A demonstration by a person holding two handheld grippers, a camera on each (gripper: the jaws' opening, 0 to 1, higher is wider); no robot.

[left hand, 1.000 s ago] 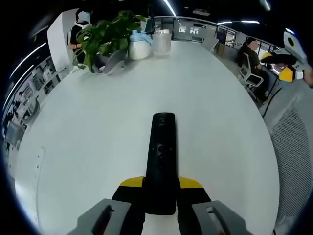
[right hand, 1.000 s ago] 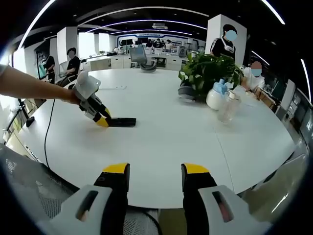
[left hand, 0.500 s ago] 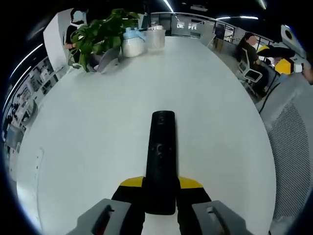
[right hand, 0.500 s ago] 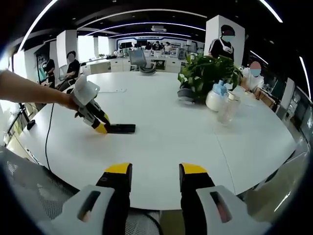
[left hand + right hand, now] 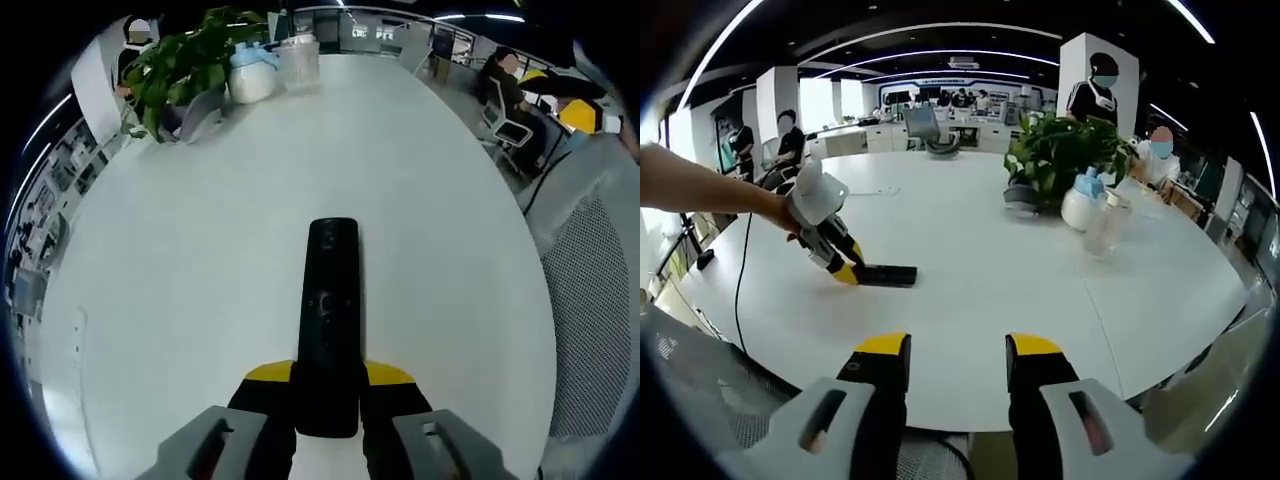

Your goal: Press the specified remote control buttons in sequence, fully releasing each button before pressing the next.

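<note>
Left claw (image 5: 328,385): clenched on the near end of the black remote control (image 5: 328,315). The remote lies flat on the white surface (image 5: 200,260), its long axis running from the jaws toward 12 o'clock in the left gripper view, button face up. Small round buttons are visible along its middle; their markings are too small to read.

In the right gripper view the same left claw (image 5: 850,272) appears at about 10 o'clock, held by a person's hand (image 5: 790,215), its yellow tips on one end of the remote, which rests on the surface with its free end pointing toward 3 o'clock.

Right claw (image 5: 945,365): released, jaws parted with nothing between them, positioned at the near edge of the surface (image 5: 1040,300), well apart from the remote.

Other items on the surface: a potted plant (image 5: 1065,150), a white spray bottle with a blue top (image 5: 1080,200) just beside it, and a clear bottle (image 5: 1105,222) next to that, all grouped at about 2 o'clock in the right gripper view, far from the remote. A grey cable (image 5: 740,265) hangs off the surface edge at 9 o'clock.
</note>
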